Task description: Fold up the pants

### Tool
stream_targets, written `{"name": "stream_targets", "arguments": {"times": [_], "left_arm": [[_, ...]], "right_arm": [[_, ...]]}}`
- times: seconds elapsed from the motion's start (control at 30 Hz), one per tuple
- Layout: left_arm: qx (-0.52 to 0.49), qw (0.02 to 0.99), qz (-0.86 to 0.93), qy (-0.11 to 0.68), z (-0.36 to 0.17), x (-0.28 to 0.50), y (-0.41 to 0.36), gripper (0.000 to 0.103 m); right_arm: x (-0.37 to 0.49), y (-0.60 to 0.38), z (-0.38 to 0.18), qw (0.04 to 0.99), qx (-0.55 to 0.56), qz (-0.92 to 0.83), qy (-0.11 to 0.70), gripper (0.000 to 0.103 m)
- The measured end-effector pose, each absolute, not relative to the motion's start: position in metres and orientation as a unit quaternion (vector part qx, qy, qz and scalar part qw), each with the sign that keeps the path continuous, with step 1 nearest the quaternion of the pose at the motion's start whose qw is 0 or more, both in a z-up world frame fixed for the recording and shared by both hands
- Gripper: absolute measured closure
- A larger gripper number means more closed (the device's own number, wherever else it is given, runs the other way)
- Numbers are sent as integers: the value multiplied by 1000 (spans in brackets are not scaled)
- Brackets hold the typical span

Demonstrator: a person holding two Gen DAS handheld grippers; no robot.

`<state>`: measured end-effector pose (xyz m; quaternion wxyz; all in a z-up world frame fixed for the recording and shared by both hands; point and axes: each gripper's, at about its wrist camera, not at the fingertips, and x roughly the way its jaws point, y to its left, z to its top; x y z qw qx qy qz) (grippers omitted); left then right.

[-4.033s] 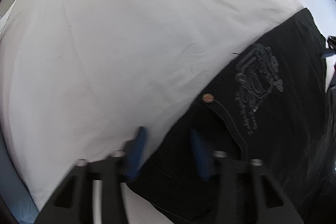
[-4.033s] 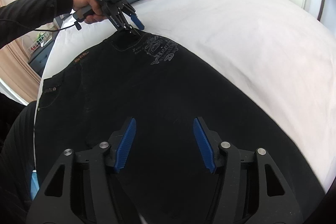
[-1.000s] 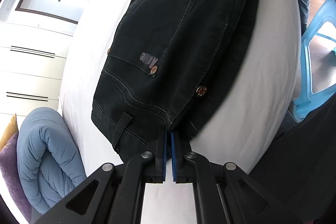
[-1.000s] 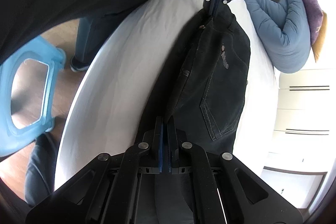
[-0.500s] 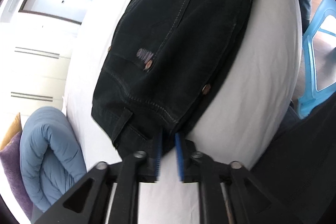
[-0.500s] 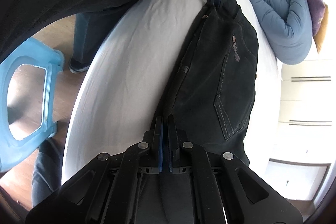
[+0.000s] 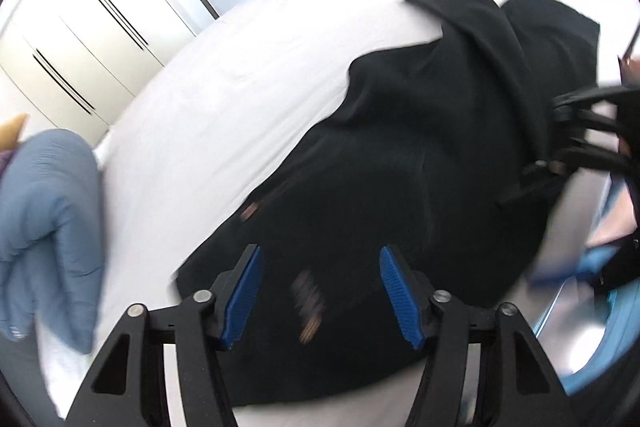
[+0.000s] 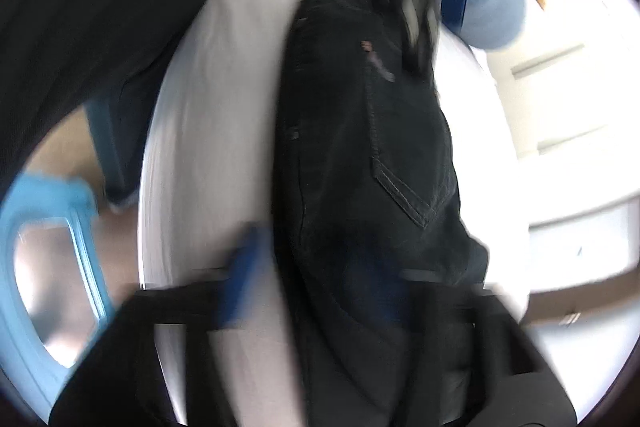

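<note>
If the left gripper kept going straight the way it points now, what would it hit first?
Most likely the pants: the open left gripper points over the black fabric lying on the bed, and nothing shows between them. Blur makes the depth uncertain.

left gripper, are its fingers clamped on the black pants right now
No, the left gripper is open, its blue fingers spread wide apart above the black pants on the white bed.

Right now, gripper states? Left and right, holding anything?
Left gripper: open, holding nothing, above the black jeans.
Right gripper: blurred, looks open, jeans lying between its fingers, not clamped.
</note>
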<state>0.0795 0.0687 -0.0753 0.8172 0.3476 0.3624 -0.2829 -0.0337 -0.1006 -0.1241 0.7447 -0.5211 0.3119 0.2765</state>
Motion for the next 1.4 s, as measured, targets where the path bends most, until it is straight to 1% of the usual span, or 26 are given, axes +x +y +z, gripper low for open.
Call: {"name": "stream_targets", "arguments": {"times": [0.03,0.07,0.1,0.17,0.27,0.4,0.47,0.5,0.57,0.67,0.73,0.83,0.9,1.1,1.3,1.4], "left_arm": [[340,813,-285,376,-84,87,60,44],[336,801,-289,403,-99,95,51,47],[340,795,-288,412,-108,97,47,54],[342,793,-280,419,-130,96,43,54],[310,802,-276,429,-127,97,53,54],[317,806,-253,430,-112,90,56,55],[281,822,-261,421,-94,89,52,55],[260,827,-265,421,-87,92,49,55],[224,831,-275,429,-82,98,35,55],[177,824,-293,453,-92,105,15,55],[167,805,-297,486,-113,107,3,56],[163,813,-286,480,-127,99,7,56],[144,813,-285,487,-129,98,7,56],[148,820,-277,478,-132,90,18,55],[148,822,-278,475,-132,91,23,55],[152,823,-276,473,-135,94,10,55]], "right_arm": [[-33,-103,-120,757,-505,273,311,22],[-33,-106,-118,762,-494,273,317,22],[-33,-109,-116,765,-484,269,329,22],[-41,-118,-110,777,-461,261,341,22],[-50,-146,-97,806,-387,242,376,22],[-39,-216,-77,851,-232,170,438,22],[-23,-255,-67,867,-160,134,452,22],[-11,-285,-58,876,-98,110,459,22],[9,-323,-49,880,-11,87,468,22],[49,-396,-29,880,141,52,450,22],[72,-432,-18,880,198,38,431,22],[112,-474,-6,879,234,-1,416,22],[143,-494,-7,872,235,-29,428,22],[238,-525,-46,815,230,-114,519,22],[288,-517,-82,780,181,-168,575,22],[305,-520,-96,761,165,-195,596,23]]}}
